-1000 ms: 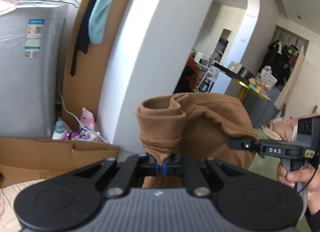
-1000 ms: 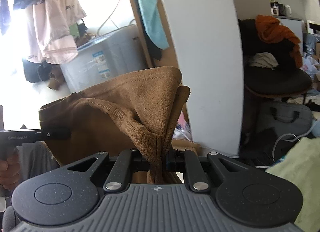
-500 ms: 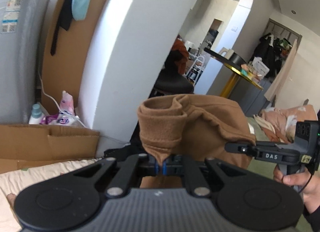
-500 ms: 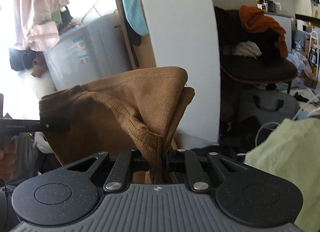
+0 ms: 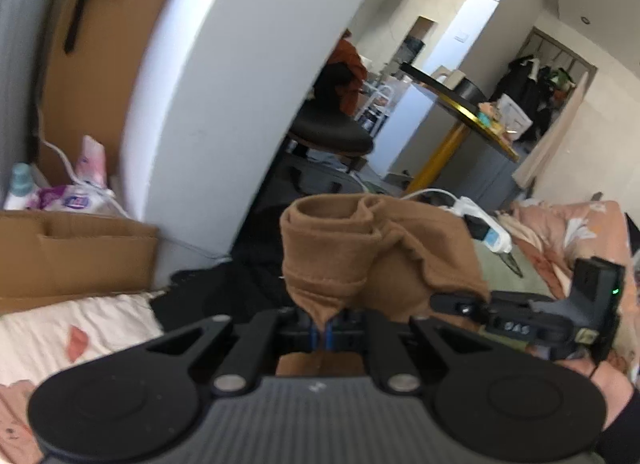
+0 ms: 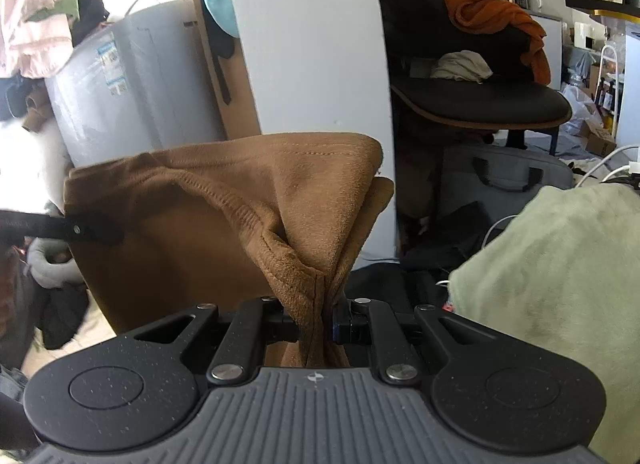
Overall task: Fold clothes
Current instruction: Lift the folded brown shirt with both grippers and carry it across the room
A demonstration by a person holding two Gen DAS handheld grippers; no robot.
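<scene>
Two hand-held grippers hold one brown cloth up in the air, one at each end. The left hand-held gripper is closed tight on a bunched corner, where a rolled hem sticks up above its fingers. The right hand-held gripper is closed tight too, with a thick fold of the cloth squeezed between its fingers. From the left camera, the right one shows off to the side, its black tip on the edge of the cloth, and a hand grips its handle. From the right camera, the tip of the left one shows at the far left, pinching the other end.

The cloth hangs between them and sags a little in the middle. Behind it stands a white pillar. A black chair with an orange cloth on its back is past the pillar. A green blanket lies low on the right. A cardboard box sits by the pillar on the left.
</scene>
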